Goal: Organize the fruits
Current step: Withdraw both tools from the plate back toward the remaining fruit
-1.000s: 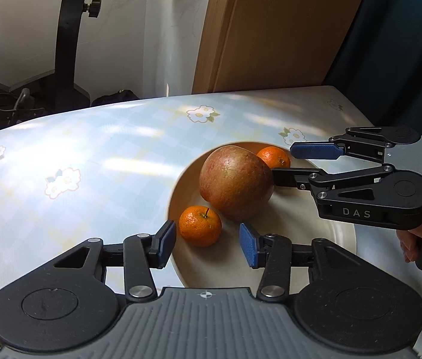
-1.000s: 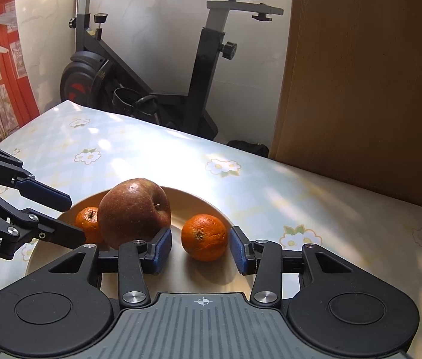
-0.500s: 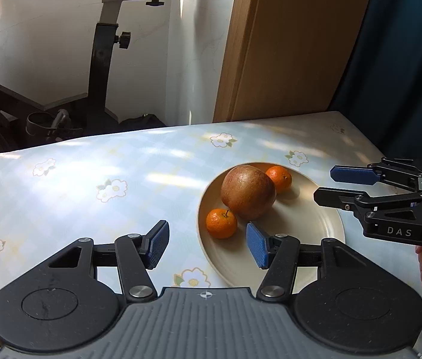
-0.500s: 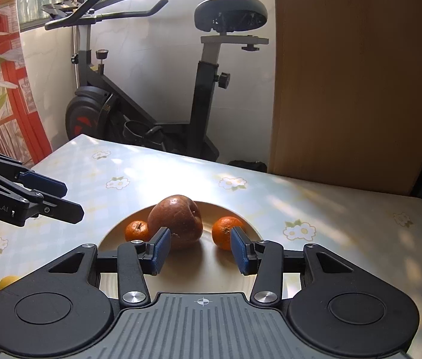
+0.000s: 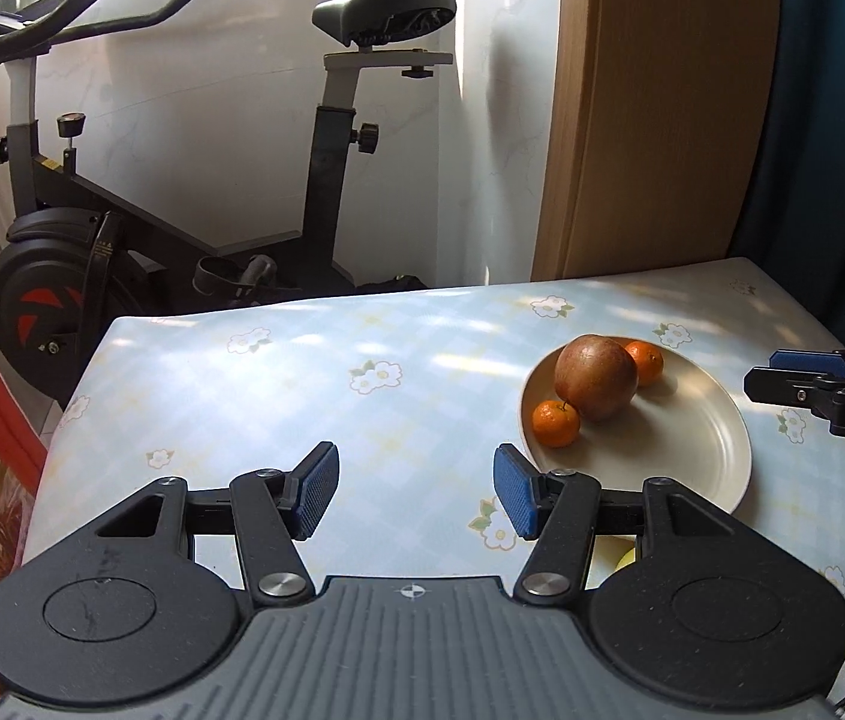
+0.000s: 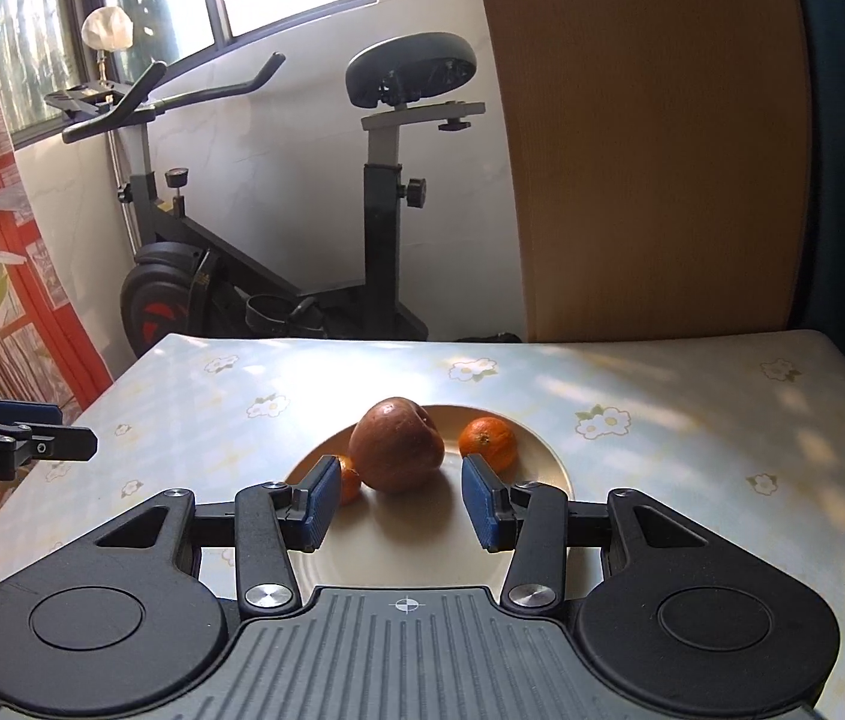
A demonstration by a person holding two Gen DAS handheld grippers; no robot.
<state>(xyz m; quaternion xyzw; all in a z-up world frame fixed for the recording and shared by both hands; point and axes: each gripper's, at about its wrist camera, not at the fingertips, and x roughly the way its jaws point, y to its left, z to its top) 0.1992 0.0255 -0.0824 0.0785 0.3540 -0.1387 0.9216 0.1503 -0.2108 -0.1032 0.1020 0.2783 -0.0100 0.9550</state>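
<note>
- Left gripper (image 5: pixel 416 491): fingers part open, nothing held, over bare table (image 5: pixel 302 384).
- Right gripper (image 6: pixel 401 501): fingers narrower, empty, short of the plate (image 6: pixel 548 462).
- Apple (image 6: pixel 396 444) and two oranges (image 6: pixel 488 435) on plate.
- Step: between picks; next needs a remaining fruit located.

Item count, as visible:

- Plate (image 5: pixel 716 450): one, cream, round, on the table.
- Apple (image 5: pixel 596 378): one, reddish-brown, on the plate.
- Oranges: two, small, both on the plate. One (image 5: pixel 555 423) lies on the near left side of the apple; the other (image 5: pixel 645 362) lies behind it on the right.
- Table (image 5: pixel 302 396): one, with a floral cover.
- Exercise bike (image 5: pixel 92 252): one, behind the table.
</note>
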